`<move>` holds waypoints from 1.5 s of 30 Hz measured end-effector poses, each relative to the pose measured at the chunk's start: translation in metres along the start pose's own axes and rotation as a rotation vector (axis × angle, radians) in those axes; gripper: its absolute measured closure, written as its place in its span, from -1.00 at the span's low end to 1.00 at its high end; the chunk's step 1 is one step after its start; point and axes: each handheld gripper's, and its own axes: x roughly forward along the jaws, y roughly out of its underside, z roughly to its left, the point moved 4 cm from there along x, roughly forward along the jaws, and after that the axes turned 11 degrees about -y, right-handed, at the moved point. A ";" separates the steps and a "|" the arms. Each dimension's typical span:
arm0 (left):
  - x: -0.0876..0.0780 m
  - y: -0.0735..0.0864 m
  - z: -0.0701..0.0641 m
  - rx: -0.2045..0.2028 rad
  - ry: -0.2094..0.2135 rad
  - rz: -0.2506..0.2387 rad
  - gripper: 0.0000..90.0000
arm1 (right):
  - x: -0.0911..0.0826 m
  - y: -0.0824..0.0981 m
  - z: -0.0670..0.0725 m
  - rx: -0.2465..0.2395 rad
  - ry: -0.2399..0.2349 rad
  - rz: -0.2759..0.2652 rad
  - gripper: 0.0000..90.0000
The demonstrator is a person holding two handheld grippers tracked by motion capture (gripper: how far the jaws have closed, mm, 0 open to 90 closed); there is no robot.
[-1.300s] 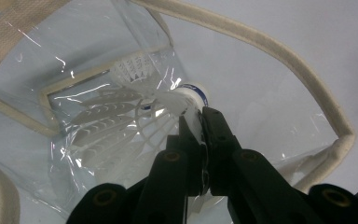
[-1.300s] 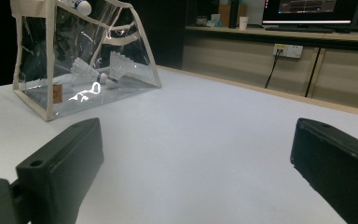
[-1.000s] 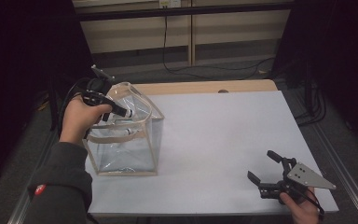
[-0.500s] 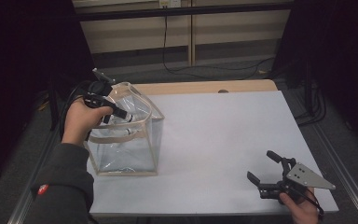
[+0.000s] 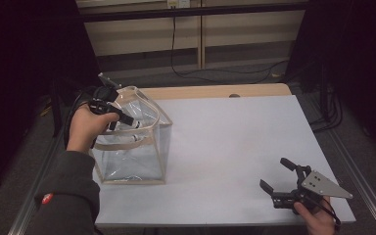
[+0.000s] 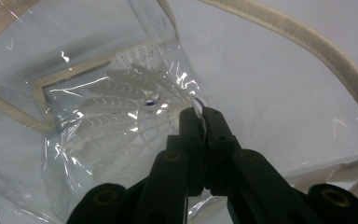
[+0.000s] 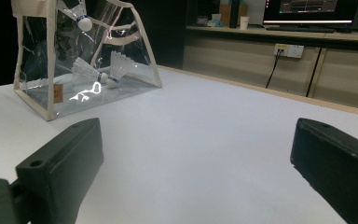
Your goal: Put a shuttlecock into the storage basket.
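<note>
Clear bag [image 5: 137, 152]: upright at table's [image 5: 235, 142] left edge, cream trim; 2 shuttlecocks [image 7: 95, 72] on its floor. Left gripper [image 5: 127, 119]: over bag mouth, jaws pinched tight on 1 shuttlecock [image 6: 121, 116] by its rim, held inside the bag's top. Right gripper [image 5: 280, 176]: near front right corner, well apart from bag, jaws spread wide, holding nothing.

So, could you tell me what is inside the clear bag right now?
Two shuttlecocks lie on the bottom of the clear bag. A third shuttlecock hangs near the top, pinched by the left gripper. The glare hides part of the floor.
</note>
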 end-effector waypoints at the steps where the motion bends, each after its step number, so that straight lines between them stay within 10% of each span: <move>1: 0.000 0.000 0.000 -0.003 0.002 0.004 0.95 | 0.000 0.000 0.000 0.002 -0.001 -0.001 -0.95; 45: 0.002 0.005 0.003 -0.032 0.008 0.001 0.70 | 0.000 -0.001 0.000 -0.003 -0.002 -0.001 -0.95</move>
